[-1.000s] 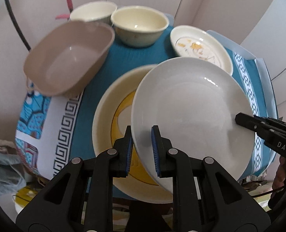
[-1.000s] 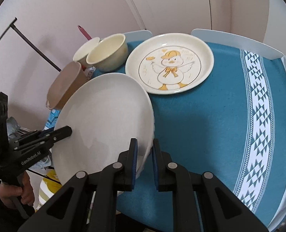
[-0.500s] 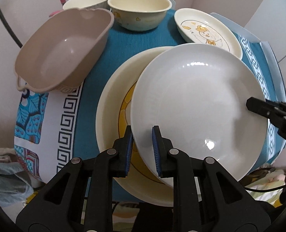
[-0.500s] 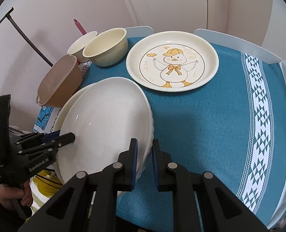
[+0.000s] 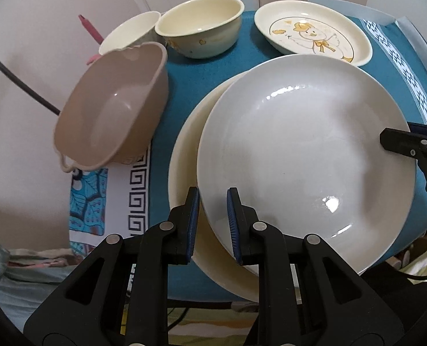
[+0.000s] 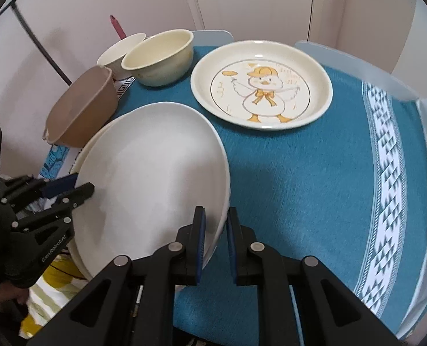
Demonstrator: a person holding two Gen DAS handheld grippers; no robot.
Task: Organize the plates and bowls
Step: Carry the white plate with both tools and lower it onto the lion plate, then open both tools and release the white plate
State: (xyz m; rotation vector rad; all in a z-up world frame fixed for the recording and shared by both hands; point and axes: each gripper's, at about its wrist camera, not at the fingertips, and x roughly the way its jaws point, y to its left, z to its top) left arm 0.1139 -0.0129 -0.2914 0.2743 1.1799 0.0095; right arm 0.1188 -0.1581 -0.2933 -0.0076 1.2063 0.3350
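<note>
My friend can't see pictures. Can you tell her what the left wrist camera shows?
Two grippers, left and right, hold a white plate by its rim over a cream plate on a blue tablecloth. Behind are a brown tub, two cream bowls and a duck plate.

The large plate is laid over another plate. Behind them the duck plate, two bowls and a tub are placed on the table.
</note>
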